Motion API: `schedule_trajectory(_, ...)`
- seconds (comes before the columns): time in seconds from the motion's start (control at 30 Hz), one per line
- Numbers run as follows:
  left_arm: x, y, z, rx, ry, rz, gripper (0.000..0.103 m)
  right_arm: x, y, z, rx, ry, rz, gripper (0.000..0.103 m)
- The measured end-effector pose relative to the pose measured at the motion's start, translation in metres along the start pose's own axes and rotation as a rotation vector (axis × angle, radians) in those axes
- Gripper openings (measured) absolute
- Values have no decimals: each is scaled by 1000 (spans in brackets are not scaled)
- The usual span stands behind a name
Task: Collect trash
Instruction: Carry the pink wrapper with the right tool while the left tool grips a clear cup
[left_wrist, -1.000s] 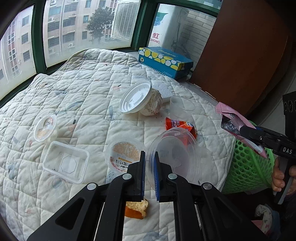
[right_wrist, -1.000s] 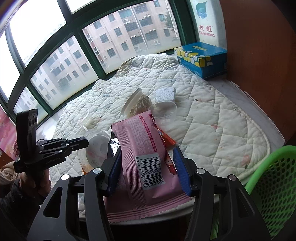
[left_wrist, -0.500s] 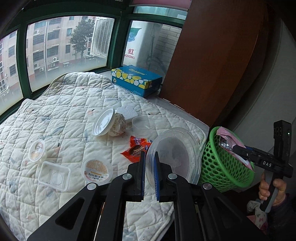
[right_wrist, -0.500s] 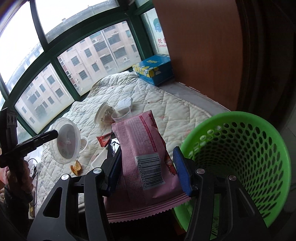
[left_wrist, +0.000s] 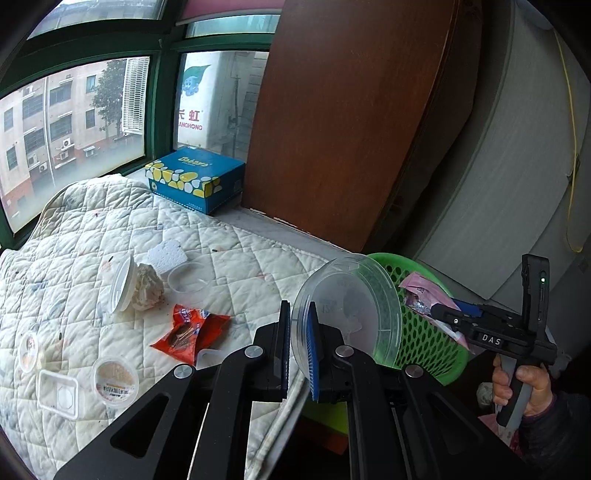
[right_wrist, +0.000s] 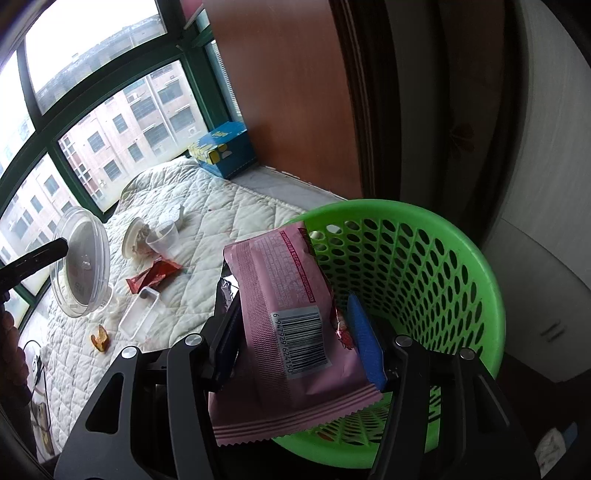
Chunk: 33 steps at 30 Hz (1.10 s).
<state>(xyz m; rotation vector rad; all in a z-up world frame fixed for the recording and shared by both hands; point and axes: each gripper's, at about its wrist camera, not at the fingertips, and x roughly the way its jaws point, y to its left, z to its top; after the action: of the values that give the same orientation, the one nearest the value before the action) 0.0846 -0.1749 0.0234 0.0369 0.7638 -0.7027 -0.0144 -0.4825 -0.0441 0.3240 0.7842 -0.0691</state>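
Observation:
My left gripper (left_wrist: 298, 345) is shut on the rim of a clear round plastic lid (left_wrist: 351, 314), held upright just in front of the green mesh basket (left_wrist: 424, 339). The lid also shows in the right wrist view (right_wrist: 83, 264). My right gripper (right_wrist: 295, 332) is shut on a pink snack wrapper (right_wrist: 291, 317) with a barcode, held over the basket's (right_wrist: 424, 266) near rim. In the left wrist view the wrapper (left_wrist: 424, 291) sits over the basket's opening.
A quilted white pad (left_wrist: 240, 258) carries a red wrapper (left_wrist: 188, 332), a foam bowl with crumpled paper (left_wrist: 136, 284), a clear cup (left_wrist: 186, 278), sealed cups (left_wrist: 114, 378) and a clear tray (left_wrist: 59, 393). A blue tissue box (left_wrist: 195, 177) stands by the window. A brown wooden panel (left_wrist: 351, 110) rises behind the basket.
Both grippers have swung right, away from the pad toward the basket. The lid is now in front of the basket and the pink wrapper is over its rim.

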Motion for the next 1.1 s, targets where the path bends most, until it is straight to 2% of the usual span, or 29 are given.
schedule_trajectory(0.13, 9, -12, 5, 27, 7, -18, 8, -2, -12, 0, 29, -7, -27, 60)
schedule_trajectory(0.2, 13, -18, 8, 37, 11, -30, 8, -4, -16, 0, 43, -11, -35, 67)
schedule_trajectory(0.57, 41, -62, 19, 99, 39, -74, 8, -25, -41, -7, 94, -37, -50, 74)
schedule_trajectory(0.7, 53, -78, 21, 114, 57, -92, 8, -41, -45, -10, 109, -71, -54, 80)
schedule_trajectory(0.93, 75, -103, 17, 142, 93, -118, 8, -60, -44, -20, 107, -121, -70, 83)
schedule_trajectory(1.1, 92, -117, 11, 152, 130, -125, 8, -62, -44, -27, 118, -125, -66, 83)
